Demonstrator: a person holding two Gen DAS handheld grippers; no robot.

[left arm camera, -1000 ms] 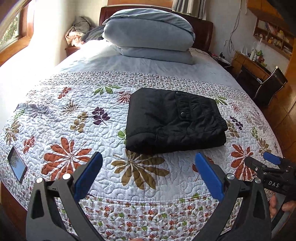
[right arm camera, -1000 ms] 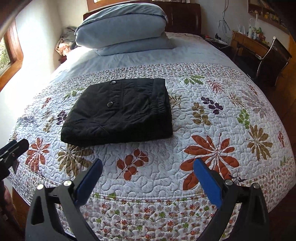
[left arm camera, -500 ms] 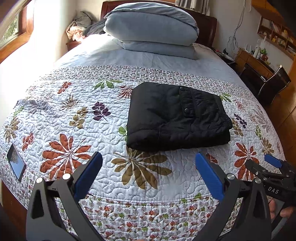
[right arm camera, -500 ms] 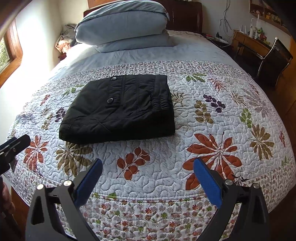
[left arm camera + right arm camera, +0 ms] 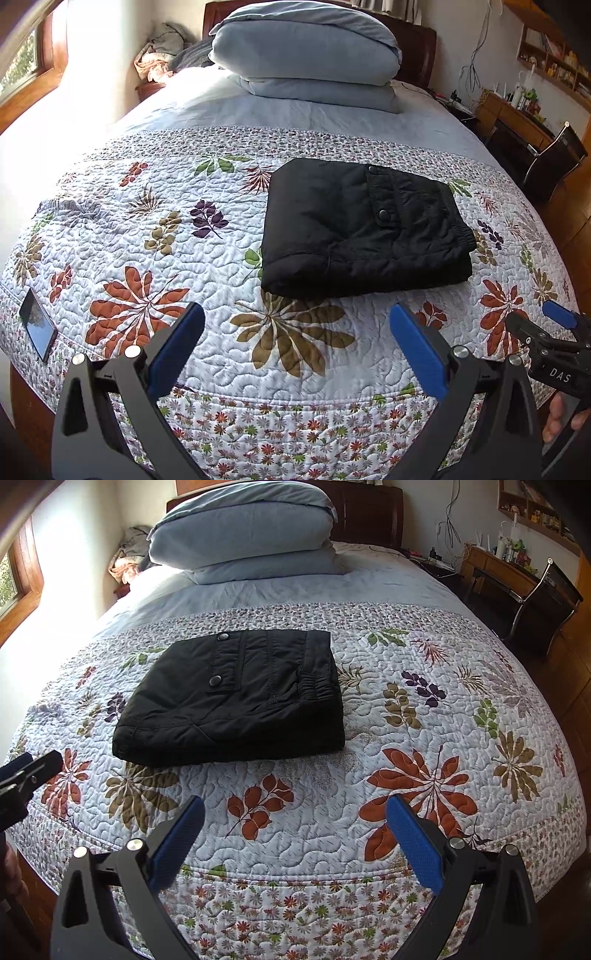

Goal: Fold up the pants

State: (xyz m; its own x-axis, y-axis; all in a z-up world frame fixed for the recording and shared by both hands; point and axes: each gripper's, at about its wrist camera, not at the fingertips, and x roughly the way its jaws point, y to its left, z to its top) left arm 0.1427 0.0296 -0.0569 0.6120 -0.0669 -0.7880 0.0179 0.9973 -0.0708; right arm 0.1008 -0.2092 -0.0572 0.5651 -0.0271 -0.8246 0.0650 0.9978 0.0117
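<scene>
The black pants (image 5: 364,229) lie folded into a thick rectangle on the floral quilt (image 5: 147,229), waistband and snap buttons on top. They also show in the right wrist view (image 5: 236,698). My left gripper (image 5: 297,328) is open and empty, held above the quilt's near edge, short of the pants. My right gripper (image 5: 295,819) is open and empty, likewise near the foot of the bed. The right gripper's tips show at the right edge of the left wrist view (image 5: 543,325). The left gripper's tip shows at the left edge of the right wrist view (image 5: 33,768).
A phone (image 5: 37,328) lies at the quilt's near left edge. Stacked blue pillows (image 5: 306,55) sit at the headboard. A desk and a chair (image 5: 539,605) stand to the right of the bed. A window (image 5: 14,576) is on the left wall.
Both grippers have drawn back and risen slightly from the bed, so the folded pants look farther away. Both stay open. The pants have not moved.
</scene>
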